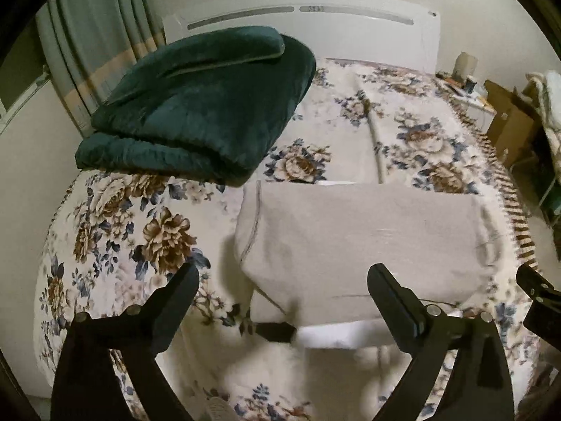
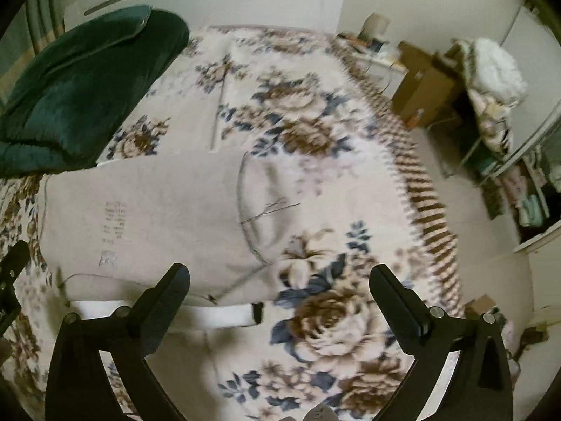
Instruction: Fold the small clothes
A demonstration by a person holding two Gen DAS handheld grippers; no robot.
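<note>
A small beige garment (image 1: pixel 361 242) lies folded flat on the flowered bedspread (image 1: pixel 133 231), with a white band along its near edge. My left gripper (image 1: pixel 284 280) is open and empty just above the garment's near left part. My right gripper (image 2: pixel 280 277) is open and empty over the bedspread at the garment's (image 2: pixel 150 221) near right corner. The right gripper's finger (image 1: pixel 536 287) shows at the right edge of the left wrist view. The left gripper's finger (image 2: pixel 14 263) shows at the left edge of the right wrist view.
A folded dark green blanket (image 1: pixel 203 105) lies at the far left of the bed by the white headboard (image 1: pixel 315 24). Curtains (image 1: pixel 87 35) hang at left. Cardboard boxes (image 2: pixel 424 87) and a rack with clothes (image 2: pixel 498 105) stand on the floor right of the bed.
</note>
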